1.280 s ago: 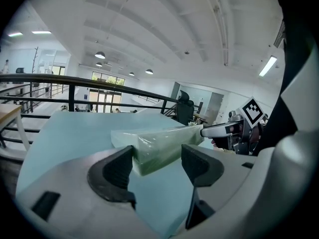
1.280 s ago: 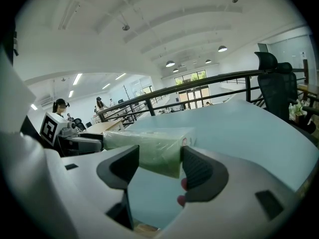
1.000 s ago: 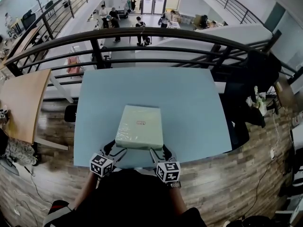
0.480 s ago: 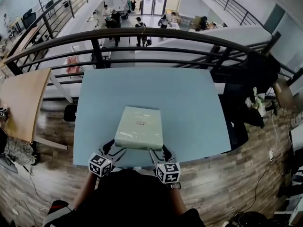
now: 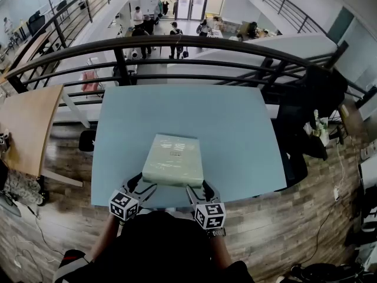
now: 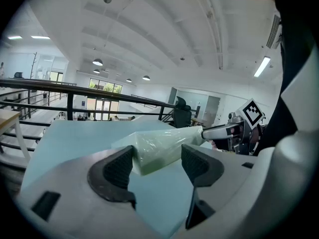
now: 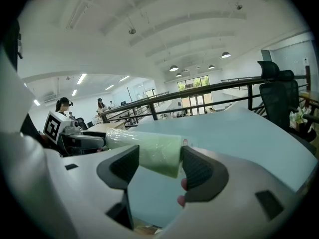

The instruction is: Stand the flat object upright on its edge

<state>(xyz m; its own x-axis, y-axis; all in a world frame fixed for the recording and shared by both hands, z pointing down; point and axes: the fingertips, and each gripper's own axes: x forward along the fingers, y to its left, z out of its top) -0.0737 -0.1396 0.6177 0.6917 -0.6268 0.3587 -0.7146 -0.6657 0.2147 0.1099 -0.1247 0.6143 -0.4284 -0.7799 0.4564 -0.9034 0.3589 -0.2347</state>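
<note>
The left tool [image 6: 157, 158] had its jaws apart, and the near-left corner of the flat box [image 6: 159, 143] sat in the gap without being pinched. The right tool [image 7: 158, 161] was the same: jaws spread, with the near-right corner of the box [image 7: 149, 151] between the pads and perhaps brushing the right one. Neither tool had closed on anything.

The likeliest trouble was in the wrapping. The box was sheathed in glossy film, so pads closing on a corner could slide on the plastic or catch only loose film, and the box might then drop back flat partway through the tilt. Two separate corner grips could also go up unevenly, which would twist the box or let it skate towards the far edge of the surface rather than pivot. Because the box lay close to the near edge of the surface [image 5: 235, 128], a slip backwards could carry it off towards the person. Once upright on a narrow edge, it would probably topple if let go too early.

From the head view the box [image 5: 174, 159] lay flat, centred left to right and next to the near edge. The left tool [image 5: 143, 186] and right tool [image 5: 198, 188] met its two near corners from the person's side.
</note>
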